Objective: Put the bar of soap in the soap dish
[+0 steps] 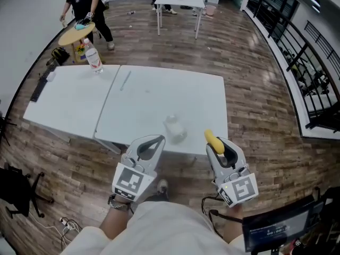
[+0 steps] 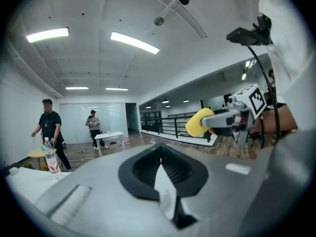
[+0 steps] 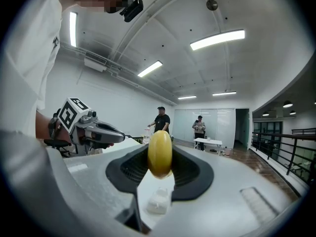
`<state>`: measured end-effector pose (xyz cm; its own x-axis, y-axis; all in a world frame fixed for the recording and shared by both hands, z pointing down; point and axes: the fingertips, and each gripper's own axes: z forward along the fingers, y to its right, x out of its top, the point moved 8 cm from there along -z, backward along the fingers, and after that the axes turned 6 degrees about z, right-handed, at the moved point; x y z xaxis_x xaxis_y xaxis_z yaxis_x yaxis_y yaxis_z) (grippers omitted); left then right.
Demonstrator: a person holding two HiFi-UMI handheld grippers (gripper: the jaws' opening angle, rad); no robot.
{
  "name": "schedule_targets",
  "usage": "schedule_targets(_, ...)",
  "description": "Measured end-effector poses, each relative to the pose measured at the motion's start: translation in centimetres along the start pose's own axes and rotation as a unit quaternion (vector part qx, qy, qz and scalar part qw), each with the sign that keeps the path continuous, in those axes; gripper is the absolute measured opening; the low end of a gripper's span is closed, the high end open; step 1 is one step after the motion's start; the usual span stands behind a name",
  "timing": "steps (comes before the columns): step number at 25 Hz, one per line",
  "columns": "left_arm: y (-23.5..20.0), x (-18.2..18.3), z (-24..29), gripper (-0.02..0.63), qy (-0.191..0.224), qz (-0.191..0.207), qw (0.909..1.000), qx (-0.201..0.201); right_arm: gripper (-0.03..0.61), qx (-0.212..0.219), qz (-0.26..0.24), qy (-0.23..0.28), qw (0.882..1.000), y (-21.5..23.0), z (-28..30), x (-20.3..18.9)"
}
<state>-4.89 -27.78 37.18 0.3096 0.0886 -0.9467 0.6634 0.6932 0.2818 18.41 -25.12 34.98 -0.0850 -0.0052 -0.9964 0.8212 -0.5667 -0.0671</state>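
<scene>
Right gripper (image 1: 218,147) is clamped on the yellow bar of soap (image 3: 160,153), held on edge in the air, probably so it can drop straight in. Left gripper (image 1: 158,139) is empty, jaws together, likely spare for steadying. Ahead, the clear soap dish (image 1: 173,127) sits near the white table's (image 1: 143,102) front edge, soap not in it yet.

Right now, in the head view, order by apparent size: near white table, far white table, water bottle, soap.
Near white table
far white table
then water bottle and soap look alike, soap partly hidden in jaws.
</scene>
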Motion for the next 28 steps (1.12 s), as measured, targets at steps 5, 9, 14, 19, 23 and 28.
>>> schedule_targets(5, -1.3, -0.2, 1.0, 0.008, -0.001, -0.004, 1.0000, -0.003, 0.120, -0.002, -0.001, -0.005, 1.000, 0.5, 1.4, 0.2)
schedule_targets(9, -2.5, -0.9, 1.4, 0.008, -0.004, -0.008, 0.9999, -0.006, 0.120, -0.001, -0.001, -0.010, 1.000, 0.6, 2.8, 0.1)
schedule_targets(14, -3.7, -1.4, 2.3, 0.008, -0.007, -0.011, 0.9998, -0.013, 0.120, -0.003, -0.002, -0.021, 1.000, 0.9, 4.3, -0.3)
schedule_targets(19, -4.9, -1.9, 3.4, 0.008, -0.009, -0.015, 0.9996, -0.021, 0.120, -0.003, 0.001, -0.030, 1.000, 1.3, 6.0, -0.6)
schedule_targets(23, -5.7, -2.3, 4.2, 0.008, -0.010, -0.018, 0.9994, -0.027, 0.120, -0.004, -0.004, -0.036, 0.999, 1.5, 6.9, -0.5)
schedule_targets(28, -6.5, -2.6, 5.1, 0.008, -0.011, -0.025, 0.9992, -0.030, 0.120, -0.003, -0.009, -0.048, 0.999, 1.8, 7.8, -0.6)
